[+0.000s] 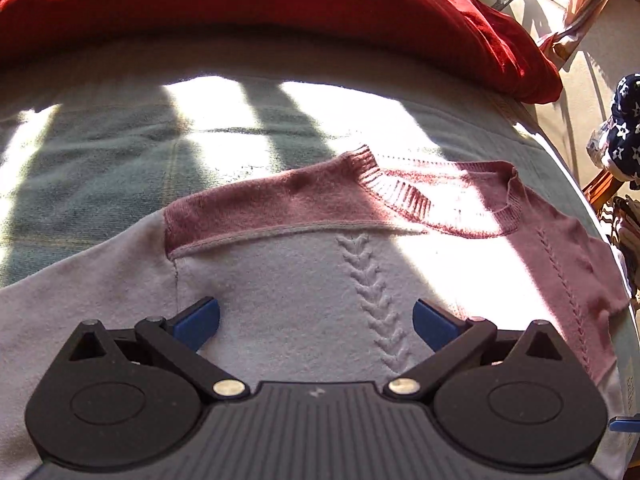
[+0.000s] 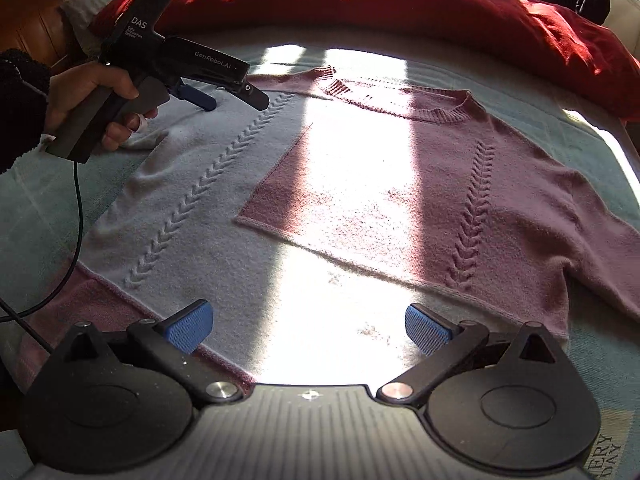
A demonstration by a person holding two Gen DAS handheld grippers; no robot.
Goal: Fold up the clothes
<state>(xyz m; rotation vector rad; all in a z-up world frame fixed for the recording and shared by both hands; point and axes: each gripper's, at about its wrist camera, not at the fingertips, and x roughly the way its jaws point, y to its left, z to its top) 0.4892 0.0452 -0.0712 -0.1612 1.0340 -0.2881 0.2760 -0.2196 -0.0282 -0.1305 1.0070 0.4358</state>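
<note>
A pink and pale grey knitted sweater [image 2: 360, 184] lies flat on the bed, ribbed collar [image 2: 436, 114] toward the far side. Its grey left part [image 2: 188, 200], with a braided cable line, is folded over onto the pink body. My left gripper [image 1: 316, 320] hovers open just above that grey fold [image 1: 280, 300], close under the collar [image 1: 404, 196], with nothing between its blue pads. In the right wrist view the left gripper [image 2: 216, 98] shows at upper left, held by a hand [image 2: 92, 92]. Over the sweater's near hem, my right gripper [image 2: 308, 328] stands open and holds nothing.
A red blanket [image 2: 400, 4] is bunched along the far side of the bed. The pale green bedcover [image 1: 120, 152] lies under the sweater, striped by sunlight. A black cable [image 2: 76, 240] hangs from the left gripper. A star-patterned navy cloth [image 1: 624, 128] sits off the bed's right edge.
</note>
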